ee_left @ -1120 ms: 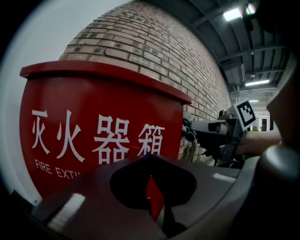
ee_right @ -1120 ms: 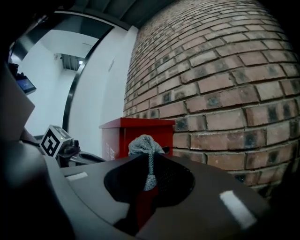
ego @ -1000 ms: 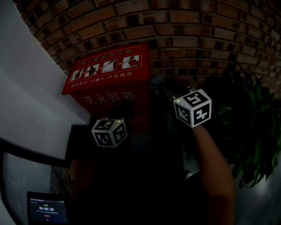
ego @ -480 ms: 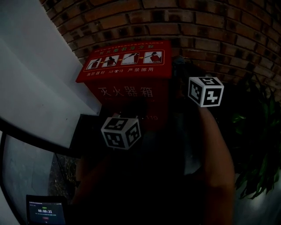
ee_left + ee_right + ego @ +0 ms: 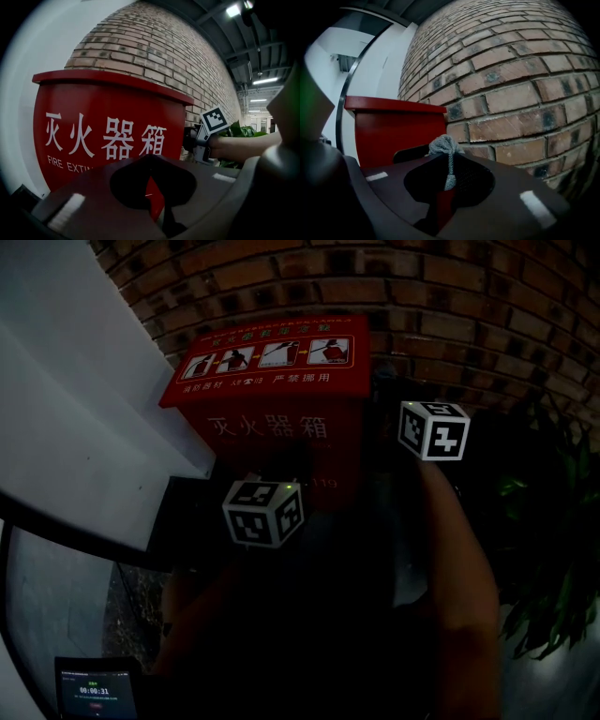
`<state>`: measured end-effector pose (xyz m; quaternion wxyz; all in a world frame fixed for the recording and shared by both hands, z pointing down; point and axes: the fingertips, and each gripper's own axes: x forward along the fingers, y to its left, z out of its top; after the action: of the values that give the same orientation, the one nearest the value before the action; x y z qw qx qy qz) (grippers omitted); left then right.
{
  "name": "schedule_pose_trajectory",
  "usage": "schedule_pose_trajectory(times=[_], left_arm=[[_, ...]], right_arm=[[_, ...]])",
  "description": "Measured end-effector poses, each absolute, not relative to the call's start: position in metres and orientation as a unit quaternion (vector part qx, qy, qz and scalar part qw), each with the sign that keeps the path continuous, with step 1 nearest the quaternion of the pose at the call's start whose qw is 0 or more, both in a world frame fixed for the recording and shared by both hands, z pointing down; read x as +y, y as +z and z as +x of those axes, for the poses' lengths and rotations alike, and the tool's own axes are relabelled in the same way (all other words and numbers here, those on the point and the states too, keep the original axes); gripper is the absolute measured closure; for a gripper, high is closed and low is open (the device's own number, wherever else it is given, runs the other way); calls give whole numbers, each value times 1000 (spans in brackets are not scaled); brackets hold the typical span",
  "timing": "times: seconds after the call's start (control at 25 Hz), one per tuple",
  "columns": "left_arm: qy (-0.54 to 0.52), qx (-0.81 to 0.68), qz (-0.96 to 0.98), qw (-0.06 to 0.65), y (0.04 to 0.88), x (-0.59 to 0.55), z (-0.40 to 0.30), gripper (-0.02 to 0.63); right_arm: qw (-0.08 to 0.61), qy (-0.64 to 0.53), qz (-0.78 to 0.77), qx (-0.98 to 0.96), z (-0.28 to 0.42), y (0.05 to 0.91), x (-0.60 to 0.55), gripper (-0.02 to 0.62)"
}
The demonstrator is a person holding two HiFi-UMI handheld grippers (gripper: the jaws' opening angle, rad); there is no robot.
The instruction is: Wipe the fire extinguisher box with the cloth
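Beside the box [image 5: 267, 432], our right gripper [image 5: 448, 180], clenching the cloth [image 5: 444, 145], has drawn nearer for wiping. Our left gripper [image 5: 151, 185] is closed, empty.

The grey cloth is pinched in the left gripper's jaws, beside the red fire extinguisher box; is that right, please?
Not quite: the cloth is pinched in the right gripper, not the left gripper, whose jaws hold nothing. The right gripper view shows it, beside the red fire extinguisher box as you say.
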<state>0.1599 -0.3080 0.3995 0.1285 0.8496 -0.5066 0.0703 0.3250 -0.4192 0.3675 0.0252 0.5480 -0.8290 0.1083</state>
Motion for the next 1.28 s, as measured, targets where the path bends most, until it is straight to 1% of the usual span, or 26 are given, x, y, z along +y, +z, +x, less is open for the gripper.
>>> schedule_pose_trajectory(times=[0.12, 0.24, 0.44, 0.68, 0.88, 1.04, 1.16, 1.28], left_arm=[[69, -508, 847, 142, 413, -311, 163, 604], [72, -509, 843, 158, 430, -312, 168, 604], [78, -505, 846, 150, 440, -311, 178, 604], [86, -509, 843, 154, 451, -306, 179, 604], [102, -505, 844, 148, 467, -306, 194, 604], [120, -497, 843, 167, 496, -300, 208, 604], [135, -490, 843, 176, 515, -295, 217, 604], [155, -483, 845, 169, 522, -291, 224, 604]], right_arm=[[46, 128, 550, -824, 324, 395, -418, 548], [83, 139, 548, -821, 324, 427, -416, 548], [119, 167, 538, -817, 316, 464, -413, 548], [121, 209, 556, -795, 315, 533, -420, 548], [130, 234, 560, -784, 314, 589, -408, 548], [131, 255, 551, -784, 313, 629, -398, 548], [140, 274, 548, -777, 313, 656, -396, 548], [160, 296, 551, -764, 313, 680, -394, 548]])
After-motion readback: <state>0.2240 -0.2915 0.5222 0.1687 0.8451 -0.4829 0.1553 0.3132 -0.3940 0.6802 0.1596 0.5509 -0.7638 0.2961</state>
